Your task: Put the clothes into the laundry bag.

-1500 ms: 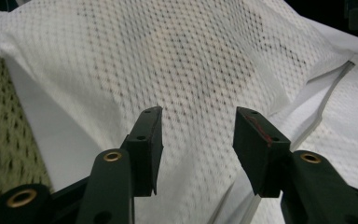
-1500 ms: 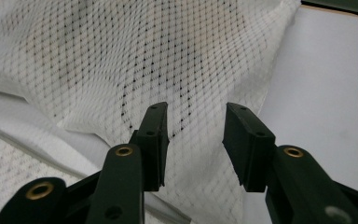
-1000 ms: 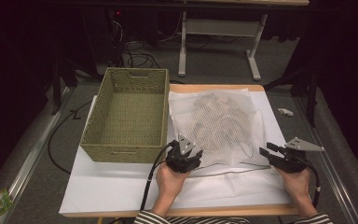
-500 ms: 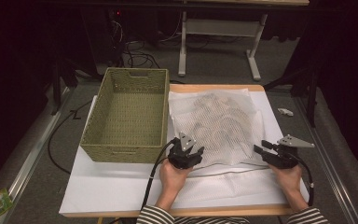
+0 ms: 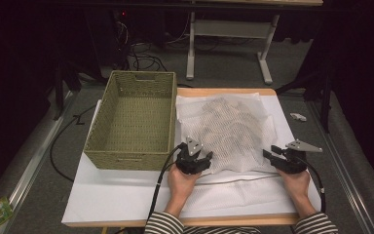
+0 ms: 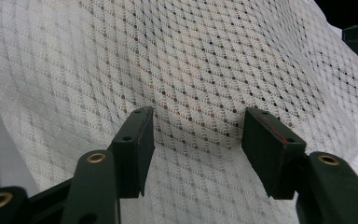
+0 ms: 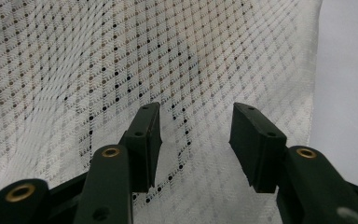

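While the white mesh cloth [image 5: 226, 129] is spread flat on the white-covered table [image 5: 121, 195], just beside the woven basket [image 5: 134, 122], its near edge is approached from both corners. The left gripper [image 5: 199, 157] has just been opening, jaws apart over the fabric; the right gripper [image 5: 271, 153] is likewise held apart, nothing clamped.
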The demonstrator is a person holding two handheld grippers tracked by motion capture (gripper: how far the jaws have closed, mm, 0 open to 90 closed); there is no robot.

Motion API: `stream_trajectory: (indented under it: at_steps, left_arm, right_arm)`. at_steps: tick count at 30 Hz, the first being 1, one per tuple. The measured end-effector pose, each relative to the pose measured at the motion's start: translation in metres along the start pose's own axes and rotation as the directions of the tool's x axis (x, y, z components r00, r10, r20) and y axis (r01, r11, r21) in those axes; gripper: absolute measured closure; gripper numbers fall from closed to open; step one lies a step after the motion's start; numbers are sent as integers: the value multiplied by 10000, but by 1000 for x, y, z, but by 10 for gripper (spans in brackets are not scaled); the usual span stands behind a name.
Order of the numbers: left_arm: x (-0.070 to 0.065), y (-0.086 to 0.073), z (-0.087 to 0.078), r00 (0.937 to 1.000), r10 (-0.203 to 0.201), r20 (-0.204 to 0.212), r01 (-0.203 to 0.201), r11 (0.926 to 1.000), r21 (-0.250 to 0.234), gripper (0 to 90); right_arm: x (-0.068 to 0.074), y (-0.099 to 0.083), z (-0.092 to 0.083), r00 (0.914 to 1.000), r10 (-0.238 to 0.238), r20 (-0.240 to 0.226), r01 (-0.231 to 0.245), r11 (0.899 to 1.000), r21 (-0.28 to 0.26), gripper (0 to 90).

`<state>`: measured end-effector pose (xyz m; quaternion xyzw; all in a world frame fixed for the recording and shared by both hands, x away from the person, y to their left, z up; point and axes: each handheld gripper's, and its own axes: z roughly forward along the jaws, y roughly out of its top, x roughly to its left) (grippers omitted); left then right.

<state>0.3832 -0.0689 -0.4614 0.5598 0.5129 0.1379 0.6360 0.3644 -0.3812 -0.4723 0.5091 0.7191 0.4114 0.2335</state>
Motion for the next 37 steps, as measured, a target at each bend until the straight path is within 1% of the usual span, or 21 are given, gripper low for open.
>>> stream_trajectory:
  at_steps: [2,4,6,7,9,10,13,15,17,20,22,23,24,26,27,28,29,31,32,34,37]
  left_arm:
    - [1,-1,0,10000,-18,23,18,10000,-62,437]
    - [3,-3,0,9999,-134,8,134,9998,-168,434]
    - [6,-4,-1,9999,-145,-59,144,9998,-106,433]
    - [7,-5,-1,9998,-174,-65,173,9998,-121,432]
    - [8,-6,-2,9999,-130,-78,129,9999,-73,432]
    - [8,-7,-2,10000,1,-98,-1,10000,-15,430]
    - [10,-11,-3,9999,-83,-94,82,9999,-110,429]
    - [12,-13,-5,9999,-48,-136,47,9999,-100,428]
    - [15,-15,-7,9998,-26,-173,25,10000,-42,422]
    - [16,-19,-7,9995,32,-306,-31,10000,27,419]
    - [15,-20,-7,9993,135,-362,-137,9999,-67,412]
    - [15,-20,-8,9988,268,-411,-270,9996,-32,412]
    - [14,-21,-7,9989,266,-392,-269,9996,-72,411]
    - [15,-20,-8,9988,269,-407,-268,9996,24,393]
    - [15,-20,-8,9992,134,-388,-134,9999,3,393]
    - [15,-20,-7,9992,106,-397,-106,9999,6,389]
    - [15,-20,-8,9990,181,-404,-181,9998,23,389]
    - [15,-20,-8,9990,223,-393,-221,9997,37,390]
    - [15,-21,-8,9990,233,-381,-231,9997,47,391]
    - [15,-20,-8,9992,178,-363,-176,9998,56,391]
    - [15,-20,-8,9993,113,-344,-111,9999,83,391]
  right_arm:
    - [0,0,1,10000,15,47,-15,10000,29,534]
    - [-1,0,1,10000,21,47,-21,10000,43,533]
    - [0,0,2,10000,-25,72,25,10000,64,530]
    - [2,0,2,9998,-162,146,160,9998,119,525]
    - [3,0,2,9995,-261,151,259,9996,122,521]
    - [4,-1,2,9995,-277,177,275,9995,122,517]
    - [6,-1,2,9981,-574,225,570,9983,154,490]
    - [7,-1,2,9984,-519,234,515,9986,155,481]
    - [9,-2,2,9971,-689,307,684,9975,186,463]
    - [11,-2,1,9968,-707,382,700,9974,187,454]
    - [11,-3,1,9964,-741,415,734,9972,169,441]
    - [11,-3,1,9958,-790,467,783,9968,162,439]
    - [11,-3,1,9957,-774,504,768,9969,139,434]
    - [12,-4,-1,9954,-734,622,741,9972,-82,431]
    - [12,-4,-1,9954,-734,622,741,9972,-82,431]
    - [12,-5,-2,9953,-697,666,711,9973,-191,431]
    - [11,-5,-3,9957,-644,672,662,9975,-251,429]
    - [11,-5,-2,9955,-628,703,647,9976,-249,422]
    - [13,-5,-2,9941,-711,814,726,9972,-162,420]
    - [14,-5,-1,9922,-893,870,908,9958,-135,420]
    - [15,-5,-1,9919,-902,891,916,9957,-126,418]
